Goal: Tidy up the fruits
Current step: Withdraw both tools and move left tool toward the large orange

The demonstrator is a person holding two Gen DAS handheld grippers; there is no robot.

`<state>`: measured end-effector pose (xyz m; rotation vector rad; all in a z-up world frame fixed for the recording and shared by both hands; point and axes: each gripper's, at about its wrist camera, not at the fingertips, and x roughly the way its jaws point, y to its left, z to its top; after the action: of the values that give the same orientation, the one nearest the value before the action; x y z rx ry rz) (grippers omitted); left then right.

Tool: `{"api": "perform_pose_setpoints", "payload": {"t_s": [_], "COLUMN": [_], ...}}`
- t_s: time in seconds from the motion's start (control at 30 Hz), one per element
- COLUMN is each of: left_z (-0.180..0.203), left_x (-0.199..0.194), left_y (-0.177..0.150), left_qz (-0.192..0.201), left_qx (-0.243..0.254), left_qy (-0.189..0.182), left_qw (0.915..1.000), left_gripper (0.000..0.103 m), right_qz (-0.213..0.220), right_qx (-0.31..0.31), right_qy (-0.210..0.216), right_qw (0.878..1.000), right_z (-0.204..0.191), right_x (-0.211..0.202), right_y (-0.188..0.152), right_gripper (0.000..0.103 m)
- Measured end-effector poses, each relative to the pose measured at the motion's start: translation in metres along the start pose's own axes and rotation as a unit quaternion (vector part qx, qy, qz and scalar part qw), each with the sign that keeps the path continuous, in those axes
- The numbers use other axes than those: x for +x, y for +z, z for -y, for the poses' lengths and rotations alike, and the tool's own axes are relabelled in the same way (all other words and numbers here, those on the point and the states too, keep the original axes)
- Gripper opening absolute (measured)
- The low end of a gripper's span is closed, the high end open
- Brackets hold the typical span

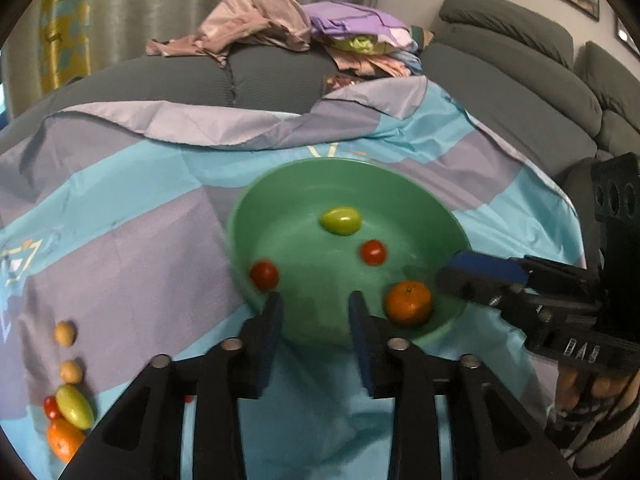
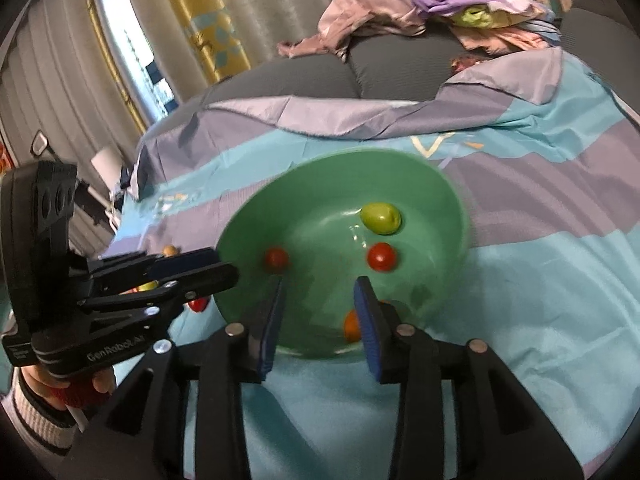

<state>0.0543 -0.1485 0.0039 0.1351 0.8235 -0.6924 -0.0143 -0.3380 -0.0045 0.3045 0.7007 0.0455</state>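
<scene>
Blue-grey cloth (image 1: 140, 248): green bowl (image 1: 280, 184) with two tomatoes (image 1: 373, 252), both grippers' jaws apart, empty.

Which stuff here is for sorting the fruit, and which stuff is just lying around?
For the job: green bowl; in it a green fruit, two red tomatoes and an orange; loose fruits left on the cloth.

Just lying about: pile of clothes, grey sofa, curtain.

Both tools pointed downward, side by side. The left tool (image 1: 316, 300) stood partly open and empty. The right tool (image 2: 320, 284) did too.
</scene>
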Motion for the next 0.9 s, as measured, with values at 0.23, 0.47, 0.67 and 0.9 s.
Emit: {"api": "perform_pose_setpoints", "payload": {"t_s": [0.23, 0.47, 0.67, 0.9], "left_z": [-0.025, -0.069, -0.105, -0.117], "left_x": [-0.036, -0.078, -0.111, -0.128], "left_y": [-0.044, -0.109, -0.148, -0.163], "left_qz": [-0.008, -0.033, -0.033, -0.013], "left_qx": [-0.048, -0.115, -0.188, -0.224], "left_qy": [0.021, 0.07, 0.092, 0.089], "left_qw": [0.9986, 0.9904, 0.9774, 0.9705], "left_gripper": [0.042, 0.042, 0.042, 0.042], "right_qz": [-0.008, -0.03, -0.046, -0.078], "right_qx": [0.01, -0.009, -0.044, -0.085], "right_qy": [0.002, 0.022, 0.044, 0.062], "right_qw": [1.0, 0.999, 0.997, 0.991], "right_z": [-0.001, -0.026, -0.057, -0.096], "right_x": [-0.018, -0.021, -0.016, -0.001], "right_y": [-0.019, -0.031, -0.036, -0.045], "right_gripper": [0.044, 0.047, 0.048, 0.048]}}
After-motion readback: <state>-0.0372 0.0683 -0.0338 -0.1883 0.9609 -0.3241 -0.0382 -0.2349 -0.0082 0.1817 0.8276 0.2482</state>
